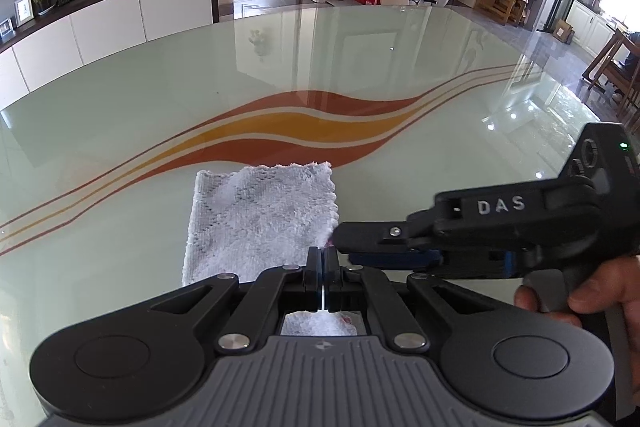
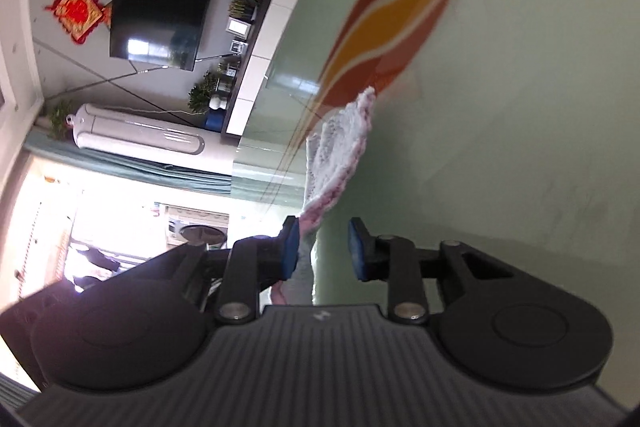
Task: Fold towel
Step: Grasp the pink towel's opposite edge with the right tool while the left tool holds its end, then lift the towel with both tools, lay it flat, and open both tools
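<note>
The white towel (image 1: 260,223) lies part-folded near the table's (image 1: 120,115) near edge, below the orange wave stripe. The left gripper (image 1: 323,259) pinches its near right corner, jaws fully closed. The right gripper (image 1: 340,233), lettered "DAS", comes in sideways, jaws narrowly apart beside that edge; it should probably seat both pads squarely before lifting.

"DAS" in raised white letters on black body of right tongs (image 1: 334,238), seen from left wrist view. Nothing else readable; red wall ornament (image 2: 78,9) too blurred.
</note>
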{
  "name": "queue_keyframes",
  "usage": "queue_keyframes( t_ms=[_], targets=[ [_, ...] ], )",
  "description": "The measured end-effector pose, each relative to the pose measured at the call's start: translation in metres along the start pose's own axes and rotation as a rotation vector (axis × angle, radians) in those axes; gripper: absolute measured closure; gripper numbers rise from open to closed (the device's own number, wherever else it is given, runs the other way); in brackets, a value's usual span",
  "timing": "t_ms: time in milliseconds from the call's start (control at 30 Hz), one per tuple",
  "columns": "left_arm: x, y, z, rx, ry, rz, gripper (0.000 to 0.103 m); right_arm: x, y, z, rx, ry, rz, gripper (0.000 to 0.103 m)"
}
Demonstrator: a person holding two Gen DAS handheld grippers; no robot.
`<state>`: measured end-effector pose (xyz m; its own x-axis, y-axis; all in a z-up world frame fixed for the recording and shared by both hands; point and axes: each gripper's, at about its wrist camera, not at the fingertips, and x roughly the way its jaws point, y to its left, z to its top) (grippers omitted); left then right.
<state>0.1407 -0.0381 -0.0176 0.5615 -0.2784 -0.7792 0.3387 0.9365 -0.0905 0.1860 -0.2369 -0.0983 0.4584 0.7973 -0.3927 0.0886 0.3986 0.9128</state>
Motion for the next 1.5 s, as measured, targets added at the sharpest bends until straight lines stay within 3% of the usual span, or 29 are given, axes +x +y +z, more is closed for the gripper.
queue_keyframes(
  t_ms=[300,467,500,600,667,933,1100,1200,1300,1400,1500],
  targets=[
    [0.002,0.003,-0.002,0.002,0.006,-0.019,0.103,0.008,-0.013,0.005,0.114,0.060,0.052,0.098],
    [0.003,0.008,0.001,-0.011,0.005,-0.023,0.103,0.004,-0.001,0.007,0.011,0.061,0.012,0.101],
    [0.003,0.009,0.001,-0.017,0.003,-0.023,0.103,0.004,0.003,0.007,-0.028,0.055,-0.008,0.101],
    [0.000,0.015,0.003,-0.040,-0.011,-0.018,0.103,-0.003,0.033,0.000,-0.319,-0.016,-0.165,0.101],
    [-0.004,0.020,0.003,-0.053,-0.025,-0.008,0.103,-0.011,0.048,-0.003,-0.430,-0.033,-0.196,0.101],
    [-0.034,0.048,0.010,-0.110,-0.103,0.048,0.103,-0.054,0.069,0.005,-0.554,-0.115,-0.210,0.101],
    [-0.068,0.072,0.003,-0.151,-0.155,0.104,0.103,-0.093,0.078,0.020,-0.568,-0.155,-0.221,0.101],
    [-0.070,0.085,-0.010,-0.175,-0.117,0.114,0.102,-0.086,0.063,0.027,-0.555,-0.103,-0.304,0.101],
    [-0.046,0.088,-0.026,-0.176,-0.038,0.154,0.102,-0.061,0.045,0.022,-0.558,-0.036,-0.386,0.099],
    [-0.025,0.090,-0.040,-0.182,0.020,0.160,0.101,-0.059,0.032,0.010,-0.553,-0.065,-0.389,0.097],
    [-0.033,0.088,-0.048,-0.192,0.004,0.157,0.094,-0.062,0.040,-0.006,-0.609,-0.095,-0.381,0.084]
  ],
)
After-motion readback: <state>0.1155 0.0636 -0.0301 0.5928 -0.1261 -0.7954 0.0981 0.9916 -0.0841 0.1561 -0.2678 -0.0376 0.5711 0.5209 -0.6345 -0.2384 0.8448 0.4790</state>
